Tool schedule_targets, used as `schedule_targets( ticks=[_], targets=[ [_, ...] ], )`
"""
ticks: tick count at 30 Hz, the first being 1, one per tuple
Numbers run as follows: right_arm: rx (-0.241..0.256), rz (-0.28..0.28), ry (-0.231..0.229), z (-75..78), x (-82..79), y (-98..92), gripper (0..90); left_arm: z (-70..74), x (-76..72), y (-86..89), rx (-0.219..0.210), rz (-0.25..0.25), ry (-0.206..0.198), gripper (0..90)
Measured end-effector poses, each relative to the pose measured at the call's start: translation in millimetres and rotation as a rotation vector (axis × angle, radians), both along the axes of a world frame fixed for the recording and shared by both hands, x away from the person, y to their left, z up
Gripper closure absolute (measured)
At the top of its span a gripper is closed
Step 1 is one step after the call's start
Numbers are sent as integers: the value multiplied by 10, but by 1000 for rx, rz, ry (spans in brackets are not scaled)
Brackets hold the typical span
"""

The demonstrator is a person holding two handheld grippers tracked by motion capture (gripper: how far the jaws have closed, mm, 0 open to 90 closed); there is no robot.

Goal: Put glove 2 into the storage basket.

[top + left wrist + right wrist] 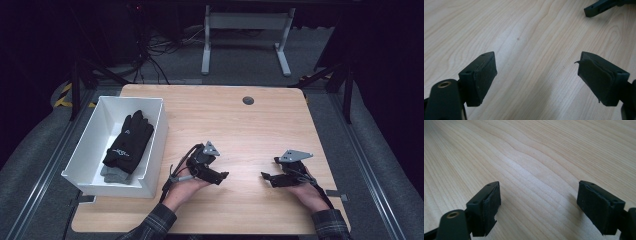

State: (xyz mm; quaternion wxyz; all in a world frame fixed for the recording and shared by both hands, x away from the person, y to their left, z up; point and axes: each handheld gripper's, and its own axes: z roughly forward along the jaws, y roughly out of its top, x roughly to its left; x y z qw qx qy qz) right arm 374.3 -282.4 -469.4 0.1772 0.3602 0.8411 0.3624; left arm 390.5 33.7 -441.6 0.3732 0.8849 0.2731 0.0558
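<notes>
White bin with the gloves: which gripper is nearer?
Left. The left gripper sits just right of the white bin; the right gripper lies farther right across the bare table.

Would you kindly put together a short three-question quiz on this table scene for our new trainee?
1. True or false: the black glove lies inside the white bin.
2. How do the jaws of the left hand-held gripper stand? A) wide apart, nothing between B) closed on a glove C) closed on the bin's rim
3. Fill in: both the left and the right hand-held gripper sit low over the bare wooden ____.

Key: 1 true; 2 A; 3 table.
</notes>
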Motion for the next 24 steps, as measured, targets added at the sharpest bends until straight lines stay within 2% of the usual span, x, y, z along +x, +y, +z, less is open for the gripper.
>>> schedule_targets(
  ticks=[11, 12, 16, 24],
  targets=[
    [-1, 5, 1, 0, -1, 1, 198, -264, -44, -93, 30, -1, -21, 139],
    [-1, 5, 1, 0, -1, 1, 198, -291, -52, -104, 36, 0, -34, 123],
    [0, 7, 1, -1, -1, 1, 198, -338, -74, -135, 47, -11, -73, 56],
    [-1, 8, -1, -1, 0, 1, 197, -338, -76, -136, 48, -22, -76, 41]
  ],
)
